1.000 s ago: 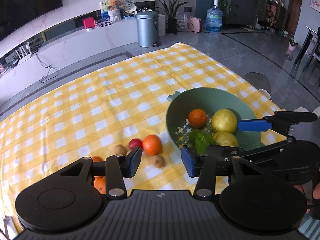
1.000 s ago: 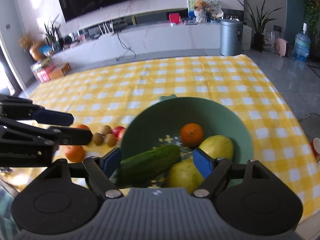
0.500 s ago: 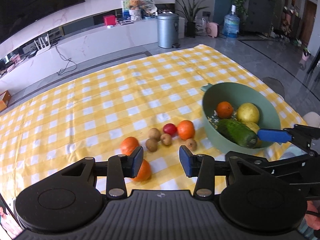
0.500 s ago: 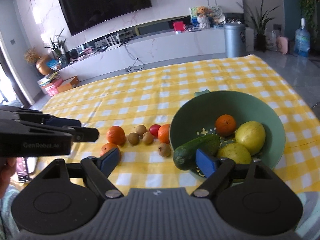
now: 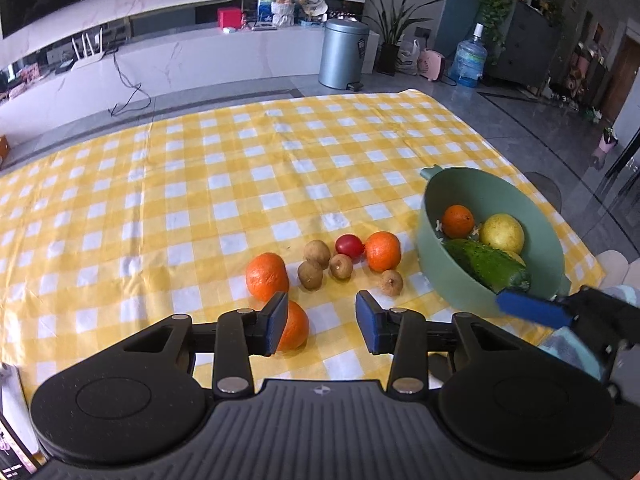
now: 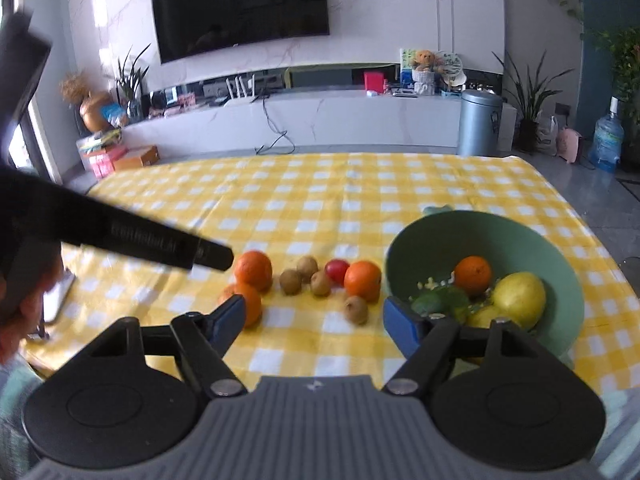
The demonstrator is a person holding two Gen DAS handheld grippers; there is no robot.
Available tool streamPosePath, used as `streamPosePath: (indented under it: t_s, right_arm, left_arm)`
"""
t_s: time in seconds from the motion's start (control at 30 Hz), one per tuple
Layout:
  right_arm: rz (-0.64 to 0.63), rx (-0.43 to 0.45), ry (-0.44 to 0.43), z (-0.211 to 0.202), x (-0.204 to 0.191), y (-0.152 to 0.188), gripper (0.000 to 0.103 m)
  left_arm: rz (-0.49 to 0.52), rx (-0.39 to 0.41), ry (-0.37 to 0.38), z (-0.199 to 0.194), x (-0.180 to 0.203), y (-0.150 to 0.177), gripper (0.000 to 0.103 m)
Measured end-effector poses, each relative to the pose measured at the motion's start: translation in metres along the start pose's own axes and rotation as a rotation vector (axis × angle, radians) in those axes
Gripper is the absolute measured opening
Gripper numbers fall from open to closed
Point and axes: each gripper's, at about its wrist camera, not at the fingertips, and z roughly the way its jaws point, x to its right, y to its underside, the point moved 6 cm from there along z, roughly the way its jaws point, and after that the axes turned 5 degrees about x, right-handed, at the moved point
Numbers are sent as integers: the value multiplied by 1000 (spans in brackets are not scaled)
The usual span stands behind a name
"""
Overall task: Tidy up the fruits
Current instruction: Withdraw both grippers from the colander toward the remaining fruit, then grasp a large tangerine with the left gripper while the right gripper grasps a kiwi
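Observation:
A green bowl (image 5: pixel 434 236) sits at the right of the checked table and holds an orange (image 5: pixel 458 221), a yellow pear (image 5: pixel 502 233) and a cucumber (image 5: pixel 486 265). Left of it on the cloth lie three oranges (image 5: pixel 267 276), a red fruit (image 5: pixel 349 245) and several small brown fruits (image 5: pixel 310 275). My left gripper (image 5: pixel 322 322) is open and empty, just above the table's near edge, beside the nearest orange (image 5: pixel 295 326). My right gripper (image 6: pixel 314 320) is open and empty, in front of the bowl (image 6: pixel 416 236) and the loose fruits (image 6: pixel 362 280).
The yellow checked cloth (image 5: pixel 240 168) covers the table. A phone (image 6: pixel 58 298) lies at the left edge. The left gripper's body (image 6: pixel 120 236) crosses the right wrist view at the left. A bin (image 5: pixel 343 54) and a water bottle (image 5: pixel 468 58) stand on the floor beyond.
Both grippers have pulled back from the bowl toward the near edge. The left view has swung left over the loose fruits. The cucumber lies in the bowl, free of the right gripper.

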Motion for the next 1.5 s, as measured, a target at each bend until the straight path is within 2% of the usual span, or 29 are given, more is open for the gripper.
streamPosePath:
  t_s: [0.07, 0.3, 0.33, 0.4, 0.63, 0.87, 1.0, 1.13, 1.33, 1.4, 1.5]
  right_arm:
    - [-11, -13, -32, 6, -7, 4, 73]
    - [-56, -58, -43, 34, -15, 9, 72]
    - [-58, -67, -45, 38, -16, 10, 71]
    - [-75, -74, -39, 47, -17, 12, 61]
    - [-124, -79, 8, 69, -15, 18, 53]
    - [-207, -77, 113, 84, -13, 30, 45]
    - [-204, -88, 131, 91, -13, 35, 44]
    - [-215, -89, 189, 99, -12, 37, 43]
    - [-184, -90, 250, 111, -10, 38, 36]
    - [-164, -96, 287, 117, -7, 38, 27]
    - [-135, -95, 326, 123, -3, 38, 21]
  left_arm:
    - [-4, -7, -2, 4, -3, 1, 46]
    - [-34, -25, 14, 20, -13, 5, 46]
    - [-38, -25, 18, 23, -14, 6, 46]
    - [-50, -23, 25, 28, -18, 7, 46]
    - [-88, -25, 61, 45, -28, 16, 46]
    - [-116, -69, 51, 61, -34, 32, 47]
    - [-104, -40, 23, 61, -35, 31, 51]
    - [-114, -62, -3, 67, -39, 35, 55]
    - [-93, -58, -7, 69, -36, 36, 56]
    - [-95, -70, -1, 70, -36, 37, 56]
    - [-101, -81, -1, 72, -38, 40, 56]
